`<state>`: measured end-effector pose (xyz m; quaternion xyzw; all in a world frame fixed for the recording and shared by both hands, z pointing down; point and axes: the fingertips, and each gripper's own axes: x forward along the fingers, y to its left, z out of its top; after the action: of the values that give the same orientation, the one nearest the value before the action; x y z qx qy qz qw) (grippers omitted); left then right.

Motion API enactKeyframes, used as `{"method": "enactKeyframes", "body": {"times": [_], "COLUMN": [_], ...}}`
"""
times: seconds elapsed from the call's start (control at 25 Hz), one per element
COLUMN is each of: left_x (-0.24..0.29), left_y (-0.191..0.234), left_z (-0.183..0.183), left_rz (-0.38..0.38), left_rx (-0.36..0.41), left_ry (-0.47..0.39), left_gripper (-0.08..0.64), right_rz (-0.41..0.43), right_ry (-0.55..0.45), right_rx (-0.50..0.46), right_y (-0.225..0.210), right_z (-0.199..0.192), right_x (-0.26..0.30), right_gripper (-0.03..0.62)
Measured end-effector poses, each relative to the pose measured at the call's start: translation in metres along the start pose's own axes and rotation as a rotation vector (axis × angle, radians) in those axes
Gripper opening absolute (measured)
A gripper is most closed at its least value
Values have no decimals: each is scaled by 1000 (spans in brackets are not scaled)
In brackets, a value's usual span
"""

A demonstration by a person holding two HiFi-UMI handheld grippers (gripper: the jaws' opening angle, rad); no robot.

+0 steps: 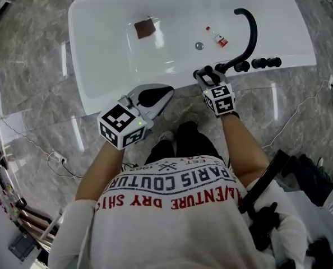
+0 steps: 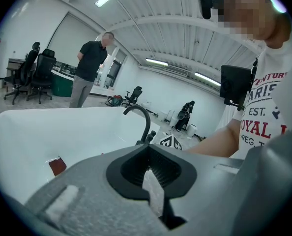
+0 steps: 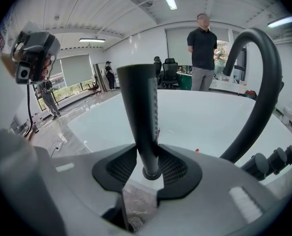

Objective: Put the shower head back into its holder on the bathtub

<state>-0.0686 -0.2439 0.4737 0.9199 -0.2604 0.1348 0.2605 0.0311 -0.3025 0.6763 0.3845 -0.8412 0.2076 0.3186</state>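
**Shower head in your right gripper at the tub's rim**

A grey marble floor (image 1: 32, 83) spreads round the white bathtub (image 1: 82, 49), which lies across the top of the head view with you standing at its near long side. In both gripper views a bystander (image 3: 202, 53) in a dark shirt stands beyond the tub's far side, with office chairs (image 2: 30, 70) behind.

The black faucet spout (image 1: 249, 32) rises from the near rim at your right and arches over the basin. Your left gripper (image 1: 155, 96) hangs over the floor just short of the rim. Its fingers are pressed together with nothing between them.

Your right gripper (image 1: 206, 76) reaches the rim beside the spout's foot. Its fingers are clamped on the shower head (image 3: 138, 112), a slim black handle that stands upright between the ribbed pads in the right gripper view, with its round lower end just under the pads. That puts the shower head in your grip at the tub's near edge, left of the spout. The holder itself cannot be made out.

A row of black knobs (image 1: 266, 63) sits on the rim to the right of the spout's foot. Inside the basin lie a brown square pad (image 1: 145, 28) towards the left, a small bottle with a red cap (image 1: 217, 36) near the spout, and the round metal drain (image 1: 199, 46) between them.
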Motion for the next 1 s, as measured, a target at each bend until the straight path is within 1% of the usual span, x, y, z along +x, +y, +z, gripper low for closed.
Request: {"method": "enactKeyframes", "body": {"times": [0.12, 0.2, 0.36, 0.44, 0.48, 0.6, 0.64, 0.8, 1.0], "left_x": [0, 0, -5, -10, -14, -27, -31, -48, -78], "left_y": [-2, -5, -13, -21, -27, -47, -53, -81, -115], "left_z": [-1, 0, 4, 7, 8, 11, 13, 20, 17], "left_rz": [-10, -17, -43, -64, -76, -119, -134, -186, -213], "left_rx": [-1, 6, 27, 43, 53, 84, 95, 148, 174], "left_ry": [1, 4, 2, -1, -3, -14, -19, -33, -46], "left_gripper": [2, 2, 2, 2, 2, 2, 2, 2, 2], "right_rz": [0, -5, -36, -70, -88, -117, -112, -34, 56], "right_ry": [22, 29, 3, -30, -52, -141, -177, -320, -380], "right_rx": [0, 0, 11, 23, 29, 36, 43, 109, 127], "right_y": [1, 1, 1, 3, 7, 28, 39, 93, 158], "right_z": [-1, -1, 6, 14, 20, 45, 55, 96, 113], "right_x": [1, -2, -24, -44, -57, -104, -121, -184, -241], "right_gripper": [129, 142, 146, 127, 106, 18, -3, -2, -2]}}
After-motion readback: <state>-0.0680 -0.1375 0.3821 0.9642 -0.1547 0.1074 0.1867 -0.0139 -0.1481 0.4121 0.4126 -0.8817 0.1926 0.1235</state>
